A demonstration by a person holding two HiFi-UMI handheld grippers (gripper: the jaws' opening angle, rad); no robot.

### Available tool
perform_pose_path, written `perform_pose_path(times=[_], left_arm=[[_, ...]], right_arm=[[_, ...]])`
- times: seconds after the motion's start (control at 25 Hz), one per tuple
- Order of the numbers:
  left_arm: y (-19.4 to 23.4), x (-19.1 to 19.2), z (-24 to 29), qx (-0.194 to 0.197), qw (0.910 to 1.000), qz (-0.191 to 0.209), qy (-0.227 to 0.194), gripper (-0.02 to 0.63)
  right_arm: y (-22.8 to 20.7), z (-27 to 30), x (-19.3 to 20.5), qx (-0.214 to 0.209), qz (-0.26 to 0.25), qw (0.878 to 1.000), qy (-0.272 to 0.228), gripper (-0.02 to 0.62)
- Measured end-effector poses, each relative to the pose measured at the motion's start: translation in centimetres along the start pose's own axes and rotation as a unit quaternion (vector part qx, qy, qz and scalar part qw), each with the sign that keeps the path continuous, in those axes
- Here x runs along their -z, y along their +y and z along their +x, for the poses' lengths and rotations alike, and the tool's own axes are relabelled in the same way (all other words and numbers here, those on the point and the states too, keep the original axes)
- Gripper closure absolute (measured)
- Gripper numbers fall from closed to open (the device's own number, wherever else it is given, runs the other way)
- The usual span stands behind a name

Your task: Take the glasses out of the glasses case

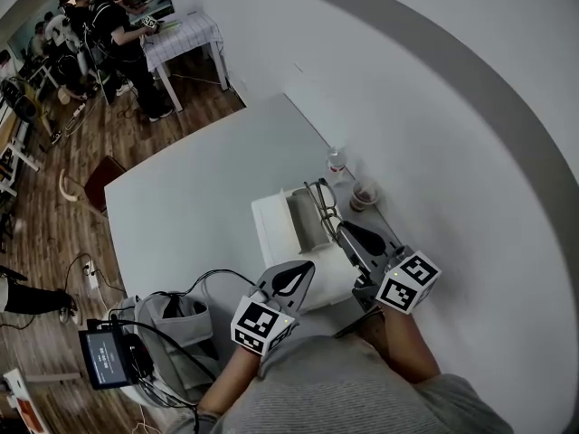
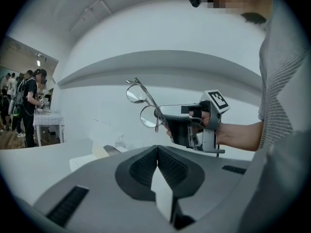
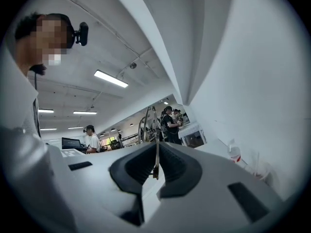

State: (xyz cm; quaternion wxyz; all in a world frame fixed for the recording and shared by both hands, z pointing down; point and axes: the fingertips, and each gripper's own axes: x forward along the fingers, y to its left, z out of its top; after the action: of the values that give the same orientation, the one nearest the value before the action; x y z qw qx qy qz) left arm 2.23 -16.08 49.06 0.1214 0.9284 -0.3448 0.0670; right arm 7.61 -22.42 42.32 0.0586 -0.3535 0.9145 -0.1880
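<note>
— Right gripper [image 1: 344, 233], head view first: it is closed on the glasses [image 1: 321, 202] and holds them up over the open glasses case [image 1: 271, 229] on the worktop [image 1: 181, 215]. Are they clear of the case?
— They look clear of it to me, lifted above the trough. The trough seems empty, though the frame crosses part of it. Left gripper [image 1: 303, 268] sits closed by the near end of the case with nothing in it. A small bottle [image 1: 336, 161] and a cup [image 1: 364, 194] stand just beyond the case, by the wall.
— And the left gripper view?
— Its own jaws meet tip to tip, with nothing between them. Across from it the right gripper [image 2: 164, 123] pinches one temple, and the glasses [image 2: 138, 101] hang out in the air, touching nothing else.
— Right gripper view?
— The jaws are closed on a thin metal temple that runs up between the pads. The glasses [image 3: 148, 123] rise just past the tips.
— How will they handle?
— Light, I'd judge, but thin wire with slick lenses, so easy to bend, and apt to swing when held by a single temple. A gentle hold near the hinge would be steadier. They should go down lenses up, away from the bottle [image 3: 234, 153].
</note>
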Motion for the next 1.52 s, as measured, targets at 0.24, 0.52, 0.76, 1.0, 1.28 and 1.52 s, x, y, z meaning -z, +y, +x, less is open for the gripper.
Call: perform_pose_path(times=[0.24,0.52,0.76,1.0,1.28,1.52], left_arm=[[-0.7,-0.6,0.4,0.006,0.9999,0.008,-0.006,0.594],[-1.4,-1.3,0.9,0.015,0.9997,0.017,-0.013,0.594],[-1.8,-1.2,1.0,0.02,0.9996,0.014,-0.014,0.594],[-1.9,-1.3,1.0,0.021,0.9995,0.017,-0.014,0.594],[-1.7,-1.1,0.9,0.021,0.9995,0.018,-0.016,0.594],[-1.8,-1.3,1.0,0.022,0.9995,0.019,-0.015,0.594]], right_arm=[[1.9,-0.9,-0.4,-0.033,-0.042,0.998,-0.02,0.568],[2.2,-1.3,-0.6,-0.036,-0.053,0.997,-0.03,0.568],[2.1,-1.6,-1.0,-0.035,-0.06,0.997,-0.032,0.568],[2.1,-1.4,-1.0,-0.036,-0.063,0.997,-0.03,0.568],[2.2,-1.1,-0.8,-0.038,-0.06,0.997,-0.027,0.568],[2.2,-1.0,-0.9,-0.036,-0.06,0.997,-0.026,0.568]])
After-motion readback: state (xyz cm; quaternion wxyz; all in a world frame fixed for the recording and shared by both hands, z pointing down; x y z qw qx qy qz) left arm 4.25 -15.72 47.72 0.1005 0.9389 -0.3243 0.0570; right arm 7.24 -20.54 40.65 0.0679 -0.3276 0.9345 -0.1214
